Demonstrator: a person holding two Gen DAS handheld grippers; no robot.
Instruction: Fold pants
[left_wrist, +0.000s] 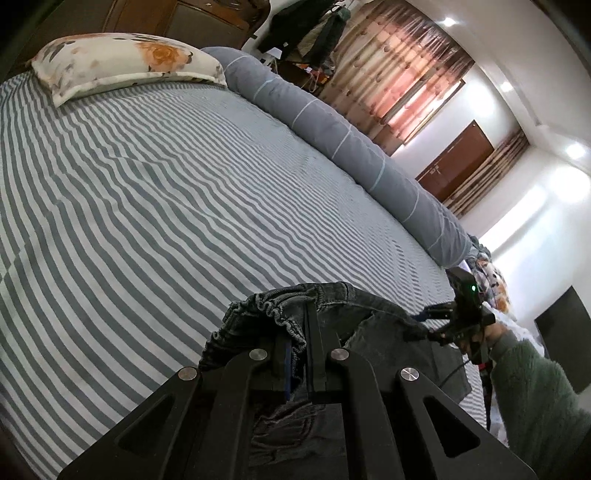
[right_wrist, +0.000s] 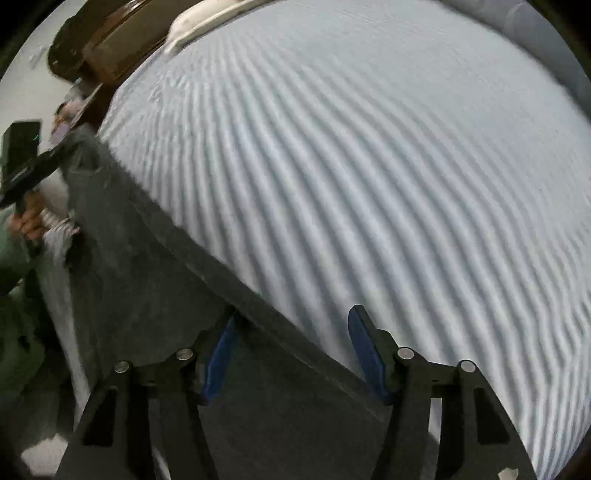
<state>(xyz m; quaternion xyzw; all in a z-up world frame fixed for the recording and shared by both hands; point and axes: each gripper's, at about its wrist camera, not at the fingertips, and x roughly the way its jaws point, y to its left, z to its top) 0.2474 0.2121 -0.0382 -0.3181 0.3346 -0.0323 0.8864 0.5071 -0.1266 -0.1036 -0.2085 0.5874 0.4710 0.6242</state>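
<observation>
Pants (right_wrist: 155, 295), dark grey, run lengthwise along the bed's (right_wrist: 369, 184) near edge, elastic waistband up in the clamped left gripper (left_wrist: 306, 354). Right gripper (right_wrist: 291, 350) straddles the leg's edge, jaws half-wide, pads not pressing.

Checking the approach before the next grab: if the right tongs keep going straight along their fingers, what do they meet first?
Most likely the dark pants: their edge runs between the open right tongs, with the striped bed sheet just beyond. The picture is blurred, so the depth is uncertain.
</observation>
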